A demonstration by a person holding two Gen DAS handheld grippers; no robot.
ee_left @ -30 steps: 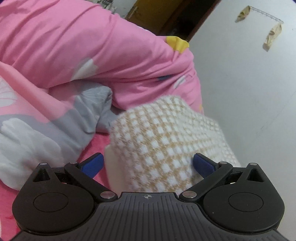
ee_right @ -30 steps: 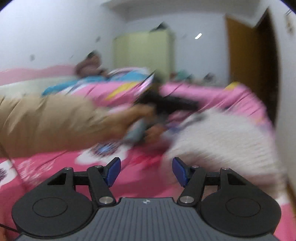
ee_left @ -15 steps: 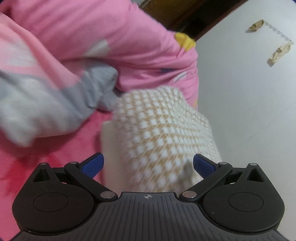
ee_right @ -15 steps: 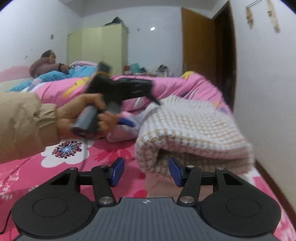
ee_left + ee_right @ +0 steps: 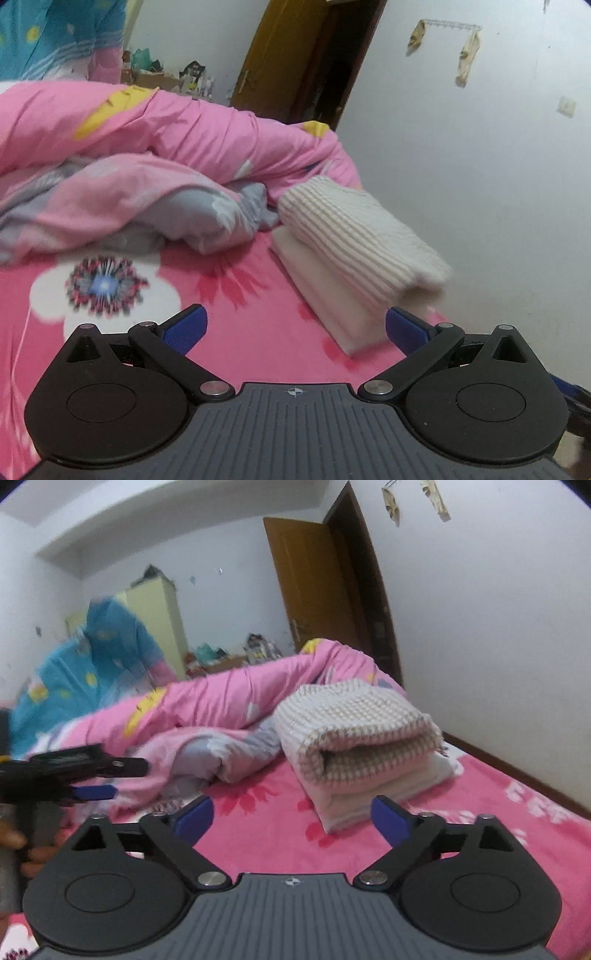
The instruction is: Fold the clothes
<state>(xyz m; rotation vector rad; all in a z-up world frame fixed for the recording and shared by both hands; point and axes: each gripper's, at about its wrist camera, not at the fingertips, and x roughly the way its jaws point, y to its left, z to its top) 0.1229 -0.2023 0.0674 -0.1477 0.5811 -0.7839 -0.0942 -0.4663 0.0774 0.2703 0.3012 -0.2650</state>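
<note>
While both tools hang clear of the pile, step: fold looks finished, garment set down on its stack.
bed (image 5: pixel 517 812): pink floral sheet, rumpled pink quilt (image 5: pixel 229 698) heaped at the back.
folded sweater (image 5: pixel 354 720): cream-and-tan knit, doubled over, open edge facing the right camera, resting on a folded white garment (image 5: pixel 369 805) by the wall side of the bed, just beside the quilt.
left hand-held gripper (image 5: pixel 295 328): jaws wide, nothing between them.
right hand-held gripper (image 5: pixel 291 818): jaws opening, empty, short of the stack.
next move, judged: fetch another garment, or square the stack; no loose piece visible to pick.
</note>
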